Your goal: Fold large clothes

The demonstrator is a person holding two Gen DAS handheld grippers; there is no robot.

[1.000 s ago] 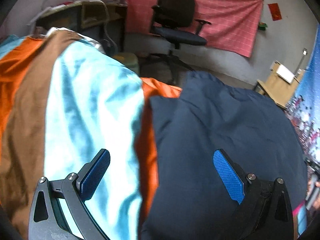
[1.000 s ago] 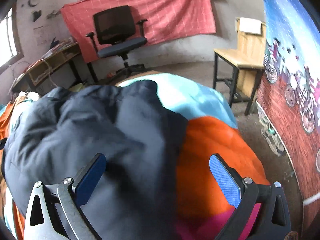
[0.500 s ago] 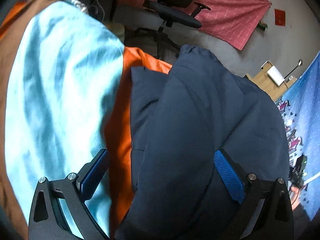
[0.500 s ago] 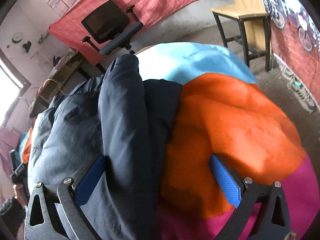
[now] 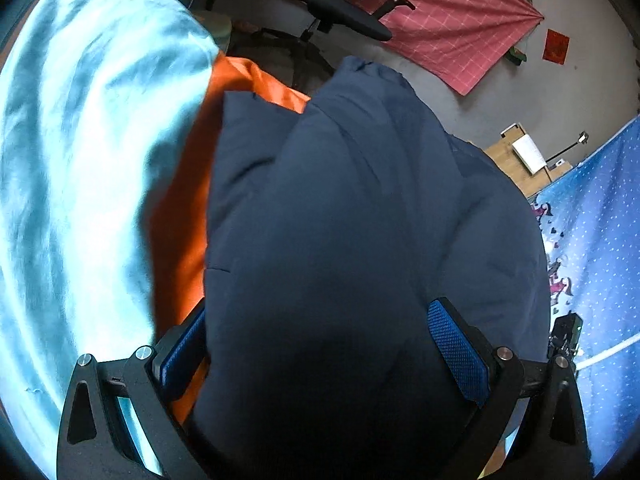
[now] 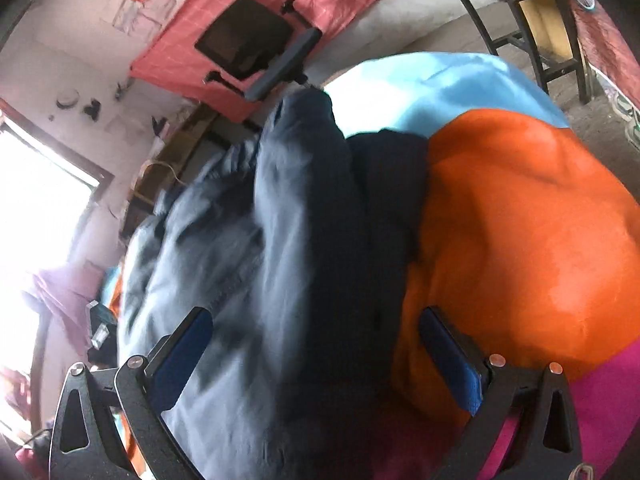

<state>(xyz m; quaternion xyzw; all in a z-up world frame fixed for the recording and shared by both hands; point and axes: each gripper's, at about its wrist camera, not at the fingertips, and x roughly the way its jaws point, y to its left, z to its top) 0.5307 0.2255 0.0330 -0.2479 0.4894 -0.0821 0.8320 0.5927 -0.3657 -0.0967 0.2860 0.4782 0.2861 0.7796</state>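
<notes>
A bulky navy padded jacket (image 5: 360, 208) lies bunched on a bed cover (image 5: 80, 160) with light blue, orange and magenta patches. My left gripper (image 5: 320, 350) is open and low over the jacket's near end, and the fabric bulges up between its blue pads (image 5: 456, 352). In the right wrist view the same jacket (image 6: 248, 264) lies crumpled with a long fold running away from me. My right gripper (image 6: 316, 356) is open, straddling that fold where it meets the orange patch (image 6: 520, 240). I cannot tell whether either gripper touches the cloth.
A black office chair (image 5: 340, 12) stands beyond the bed in front of a red wall cloth (image 5: 460, 28). A wooden chair (image 6: 532, 12) stands at the far right. A blue patterned hanging (image 5: 600, 260) borders the right. A desk (image 6: 180, 160) sits by the bright window.
Both grippers have dropped closer to the jacket, which now fills the space between their fingers. The right wrist view has tilted to the left. Finger spacing is unchanged.
</notes>
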